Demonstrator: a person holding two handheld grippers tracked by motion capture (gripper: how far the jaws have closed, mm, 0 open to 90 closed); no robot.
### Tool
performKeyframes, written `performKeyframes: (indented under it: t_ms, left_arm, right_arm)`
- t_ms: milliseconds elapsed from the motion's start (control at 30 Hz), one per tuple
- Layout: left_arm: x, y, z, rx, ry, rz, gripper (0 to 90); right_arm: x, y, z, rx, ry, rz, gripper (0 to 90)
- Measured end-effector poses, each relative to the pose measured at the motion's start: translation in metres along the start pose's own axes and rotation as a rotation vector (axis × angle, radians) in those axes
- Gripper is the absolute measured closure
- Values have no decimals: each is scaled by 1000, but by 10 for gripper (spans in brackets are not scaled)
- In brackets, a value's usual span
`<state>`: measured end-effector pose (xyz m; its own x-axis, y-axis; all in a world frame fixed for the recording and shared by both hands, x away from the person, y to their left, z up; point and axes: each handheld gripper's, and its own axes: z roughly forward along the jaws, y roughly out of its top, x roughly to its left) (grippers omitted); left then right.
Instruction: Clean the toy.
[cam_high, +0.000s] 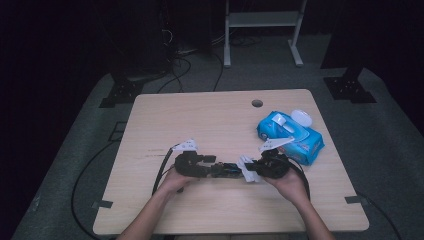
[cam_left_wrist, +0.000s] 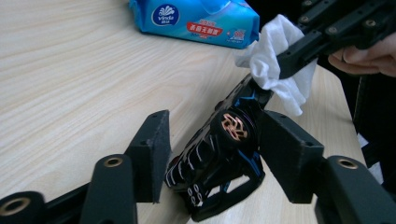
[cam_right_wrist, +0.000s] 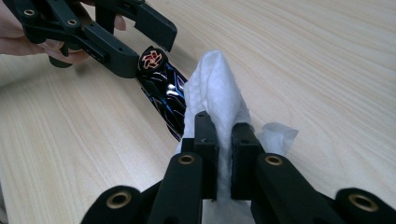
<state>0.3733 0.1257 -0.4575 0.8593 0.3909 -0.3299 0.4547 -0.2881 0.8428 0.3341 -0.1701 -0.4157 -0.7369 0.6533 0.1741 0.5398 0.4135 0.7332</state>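
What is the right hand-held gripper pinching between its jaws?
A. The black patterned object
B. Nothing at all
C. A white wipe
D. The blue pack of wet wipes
C. In the right gripper view, the right hand-held gripper has its jaws closed on a crumpled white wipe, which touches the black patterned object; the blue pack lies apart on the table.

A light wooden table (cam_high: 210, 115) with a round hole (cam_high: 257, 103) near its far edge stands on grey floor (cam_high: 395, 150). Beyond it, a white frame (cam_high: 262, 30) and black cables (cam_high: 177, 70) lie in dim light, with black stand feet (cam_high: 120, 92) at either far corner. The surroundings fade into darkness.
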Motion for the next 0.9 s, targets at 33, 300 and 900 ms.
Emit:
performKeyframes:
  t_ms: [33,300,900]
  left_arm:
    - [0,0,1,-1,-5,-7,397]
    - [2,8,7,39,-25,-32,400]
    - [-2,5,12,106,-64,-18,383]
  right_arm:
    - [0,0,0,0,0,0,840]
    - [0,1,0,2,-5,-5,839]
    - [5,-9,-4,-5,31,-2,839]
